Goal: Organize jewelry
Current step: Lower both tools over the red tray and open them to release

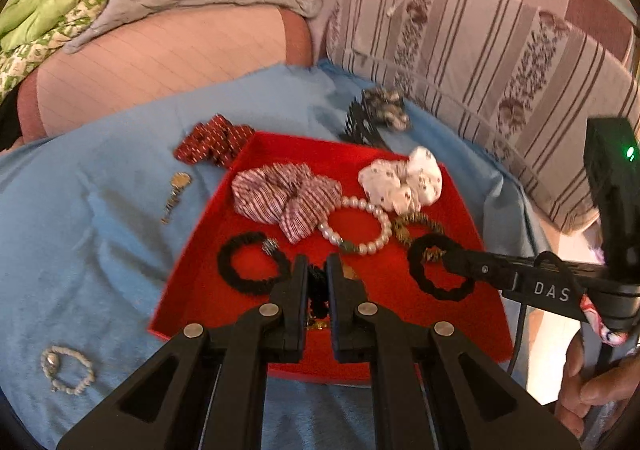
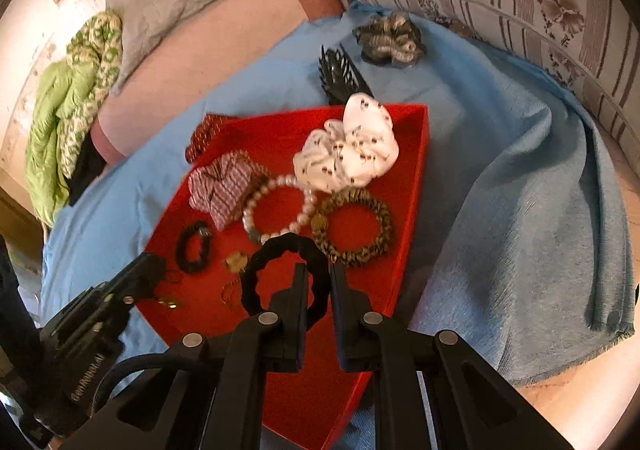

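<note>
- Left wrist view takes in a blue cloth [image 1: 100, 210] spread over what looks like a bed or sofa; I cannot tell which, so no bench is certain.
- At the cloth's middle sits a red tray [image 1: 460, 314], the place where the jewelry is being gathered.
- Inside the tray, toward its far edge, lie a striped scrunchie [image 1: 286, 196] and a white scrunchie [image 1: 404, 180]; a pearl bracelet [image 1: 356, 226] lies just in front of them, touching the striped one.
- Right hand-held gripper [image 2: 318, 286] is closed on a black scrunchie [image 2: 280, 254], which is pinched low over the tray near its right edge, beside a leopard-print scrunchie [image 2: 352, 232].
- Left hand-held gripper [image 1: 316, 274] has its jaws nearly together around something dark and stringy over the tray's near edge; what it is I cannot tell.
- Another black hair tie [image 1: 252, 264] rests in the tray's near-left part.
- Outside the tray, on the cloth, remain a red beaded band [image 1: 214, 142] at the far-left corner, a wristwatch [image 1: 176, 192] off the left edge, and a small bead bracelet [image 1: 66, 368] toward the cloth's near-left.
- Judged from this, the step in hand is placing the black scrunchie; the next move calls for opening the right jaws, then fetching the pieces left outside the tray.
</note>
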The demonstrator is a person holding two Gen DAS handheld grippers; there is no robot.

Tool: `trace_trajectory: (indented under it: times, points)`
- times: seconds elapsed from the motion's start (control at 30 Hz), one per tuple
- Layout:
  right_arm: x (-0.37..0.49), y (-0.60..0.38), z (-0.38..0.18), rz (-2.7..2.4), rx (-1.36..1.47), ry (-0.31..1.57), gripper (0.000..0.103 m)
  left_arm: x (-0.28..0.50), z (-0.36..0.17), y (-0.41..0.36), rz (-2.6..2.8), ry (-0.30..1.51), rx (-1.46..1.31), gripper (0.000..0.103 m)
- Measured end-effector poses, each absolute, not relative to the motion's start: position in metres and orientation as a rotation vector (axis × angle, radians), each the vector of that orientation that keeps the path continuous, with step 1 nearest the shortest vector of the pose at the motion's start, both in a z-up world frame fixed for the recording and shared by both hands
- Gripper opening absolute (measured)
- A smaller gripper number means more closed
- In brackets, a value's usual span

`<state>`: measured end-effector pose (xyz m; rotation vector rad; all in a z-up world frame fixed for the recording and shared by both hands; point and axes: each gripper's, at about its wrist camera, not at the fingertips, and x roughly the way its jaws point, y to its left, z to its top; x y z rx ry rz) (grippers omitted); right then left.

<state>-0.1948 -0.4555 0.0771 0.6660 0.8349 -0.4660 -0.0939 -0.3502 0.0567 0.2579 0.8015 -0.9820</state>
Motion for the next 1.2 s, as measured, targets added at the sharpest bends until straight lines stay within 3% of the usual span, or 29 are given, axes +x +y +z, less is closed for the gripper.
trace_trajectory:
  times: [0.57, 1.0, 1.13, 1.2]
  points:
    - [-0.192, -0.452, 0.070, -0.489, 0.635, 0.884, 0.012, -0.097, 0.031, -0.358, -0.959, 0.840, 0.320, 0.008]
    - [-0.198, -0.455, 0.082, -0.510, 0.666, 0.817, 0.023, -0.099, 0.034, -0.357, -0.950, 0.823, 0.326, 0.009]
    - [-0.200, -0.456, 0.086, -0.519, 0.670, 0.797, 0.023, -0.101, 0.036, -0.357, -0.952, 0.820, 0.326, 0.011]
    - [-0.202, -0.456, 0.088, -0.529, 0.667, 0.786, 0.023, -0.102, 0.039, -0.357, -0.945, 0.809, 0.329, 0.018]
